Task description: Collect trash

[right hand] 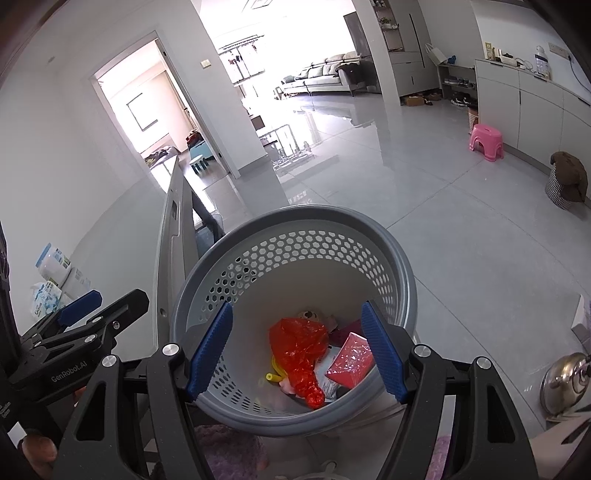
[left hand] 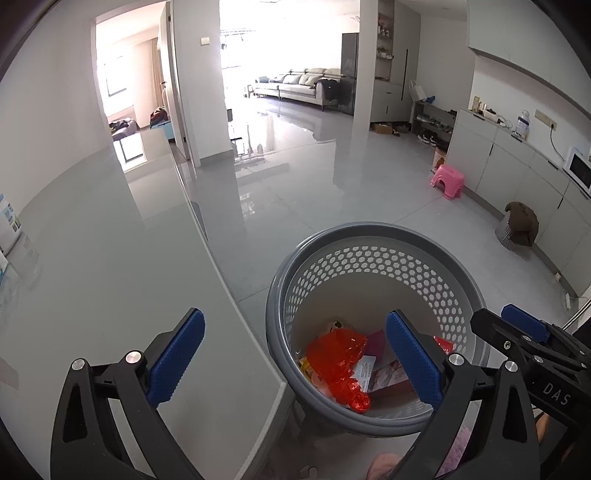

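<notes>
With jaws spread wide and nothing btwn them, left gripper hangs over table edge beside bin. Right gripper also parted, empty, poised above gray mesh basket on floor. Inside: red plastic bag, red packet, yellow bit, paper scraps, small toy-like thing at back. Looks like most trash already dropped in. Left on tabletop: white canister & crumpled wrapper, maybe next, can't tell if trash.

- The red bag covers part of the trash under it in the basket.
- The kettle is cut off at the right edge.
- Shelf items are too small to identify.
</notes>
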Motion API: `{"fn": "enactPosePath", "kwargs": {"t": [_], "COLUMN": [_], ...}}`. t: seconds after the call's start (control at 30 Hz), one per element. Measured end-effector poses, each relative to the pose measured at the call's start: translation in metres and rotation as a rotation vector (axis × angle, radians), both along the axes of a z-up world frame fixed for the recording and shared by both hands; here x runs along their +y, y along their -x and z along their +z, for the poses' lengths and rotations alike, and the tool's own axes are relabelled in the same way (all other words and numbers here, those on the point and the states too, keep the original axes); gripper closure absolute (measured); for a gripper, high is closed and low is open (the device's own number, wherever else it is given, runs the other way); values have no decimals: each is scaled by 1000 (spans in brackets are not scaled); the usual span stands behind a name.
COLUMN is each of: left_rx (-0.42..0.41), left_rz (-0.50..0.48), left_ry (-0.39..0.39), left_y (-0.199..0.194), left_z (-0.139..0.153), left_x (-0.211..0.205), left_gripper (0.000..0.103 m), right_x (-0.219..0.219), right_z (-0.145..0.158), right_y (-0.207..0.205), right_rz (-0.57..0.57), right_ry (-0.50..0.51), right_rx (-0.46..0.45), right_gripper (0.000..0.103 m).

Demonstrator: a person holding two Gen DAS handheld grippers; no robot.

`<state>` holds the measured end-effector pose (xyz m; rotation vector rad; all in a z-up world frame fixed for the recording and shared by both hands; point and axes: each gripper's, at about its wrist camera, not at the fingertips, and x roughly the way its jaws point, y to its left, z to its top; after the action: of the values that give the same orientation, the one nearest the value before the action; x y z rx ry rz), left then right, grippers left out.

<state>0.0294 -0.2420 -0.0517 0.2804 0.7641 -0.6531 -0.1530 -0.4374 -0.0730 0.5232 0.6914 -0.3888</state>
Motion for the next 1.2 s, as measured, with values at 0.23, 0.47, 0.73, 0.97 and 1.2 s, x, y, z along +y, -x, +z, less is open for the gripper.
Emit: {"fn": "enactPosePath", "kwargs": {"t": [0.23, 0.47, 0.73, 0.97, 1.2], "left_rx": [12, -15, -15, -24, -27], "left_rz": [28, 48, 62, 66, 66], "left_ry": [18, 14, 26, 29, 24], "left_y": [-4, -6, -8, -4, -4], "left_z": [1, 4, 6, 7, 7], "left_x": [10, 16, 23, 24, 24], "left_gripper": [6, 6, 6, 6, 6], "right_x": [1, 5, 9, 11, 12], "right_z": [3, 3, 5, 6, 6], "right_y": [-3, -5, -6, -5, -4], "right_rz": [17, 27, 34, 37, 37], "right_ry": [7, 15, 25, 31, 31], "right_rx": [2, 3, 2, -1, -3], "right_gripper": [34, 34, 34, 34, 34]}}
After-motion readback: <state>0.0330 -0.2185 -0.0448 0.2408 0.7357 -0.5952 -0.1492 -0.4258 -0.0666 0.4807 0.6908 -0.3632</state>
